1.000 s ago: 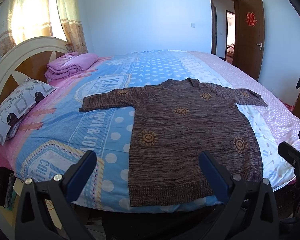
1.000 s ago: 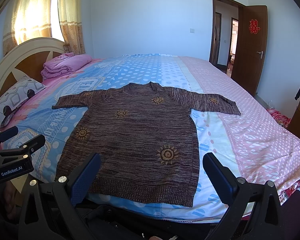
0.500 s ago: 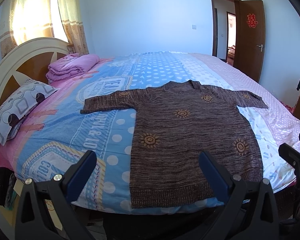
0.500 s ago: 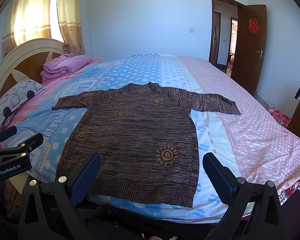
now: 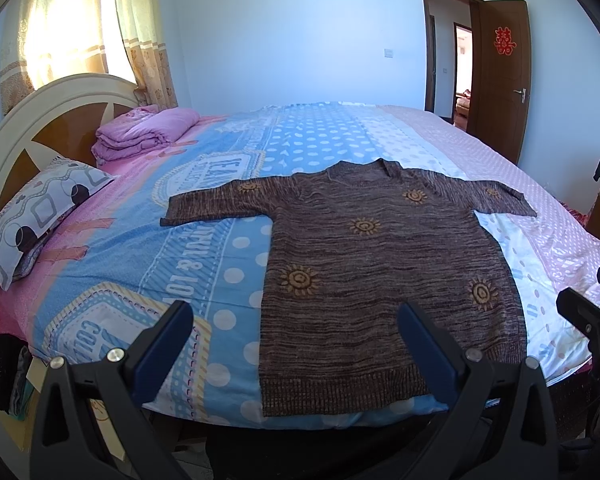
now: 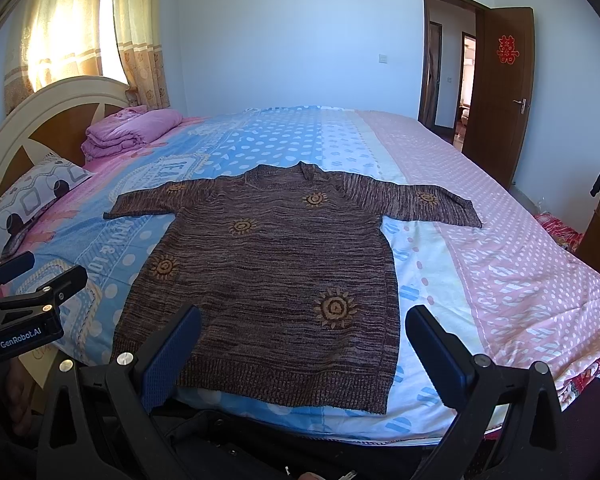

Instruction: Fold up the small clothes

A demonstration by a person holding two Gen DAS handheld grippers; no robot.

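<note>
Both grippers are hovering at the near edge of the bed, the left gripper and the right gripper each holding its blue-padded fingers wide apart with nothing between them. Around them, a patterned pillow is leaning against the round headboard at far left, a folded pink blanket is sitting beyond it, curtains are glowing with daylight, and a brown door is standing open at far right (nothing is lying between the tools and the garment). A brown knitted sweater with sun motifs is lying flat, face up, sleeves spread to both sides, its ribbed hem nearest the grippers and its neckline pointing far. Both tools are pointing level across the bed; the left one is sitting off the hem's left corner, the right one facing the hem squarely.
</note>
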